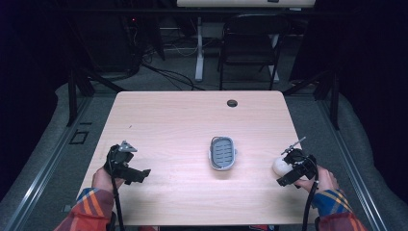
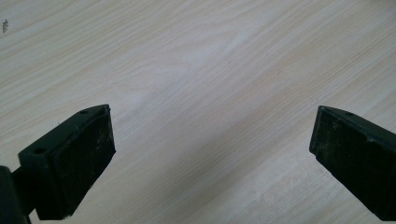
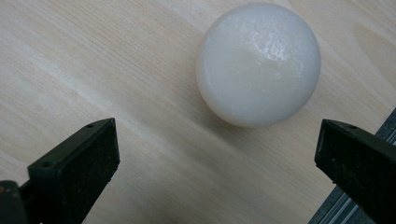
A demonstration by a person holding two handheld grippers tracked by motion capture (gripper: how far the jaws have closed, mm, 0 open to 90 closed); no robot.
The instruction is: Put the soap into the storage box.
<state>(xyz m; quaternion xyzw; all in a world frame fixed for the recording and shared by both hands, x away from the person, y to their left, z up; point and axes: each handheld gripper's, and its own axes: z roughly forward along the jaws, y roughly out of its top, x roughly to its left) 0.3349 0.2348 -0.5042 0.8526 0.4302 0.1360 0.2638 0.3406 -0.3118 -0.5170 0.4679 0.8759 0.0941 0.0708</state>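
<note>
A white rounded soap-like lump (image 1: 280, 165) lies near the table's right edge; in the right gripper view the lump (image 3: 258, 64) sits just beyond the jaws and slightly right of their middle. My right gripper (image 1: 285, 179) hovers over it, open and holding nothing; its fingertips' midpoint (image 3: 217, 154) is over bare wood. A grey oval soap dish (image 1: 223, 153) with a slotted bottom rests at the table's centre. My left gripper (image 1: 138, 175) stands open at the front left, and its jaws (image 2: 212, 144) frame bare wood.
The light wooden table (image 1: 178, 120) has a round cable hole (image 1: 232, 103) near its far edge. The right table edge (image 3: 355, 205) lies close to the lump. A black folding chair (image 1: 250, 45) and a desk leg stand beyond the table.
</note>
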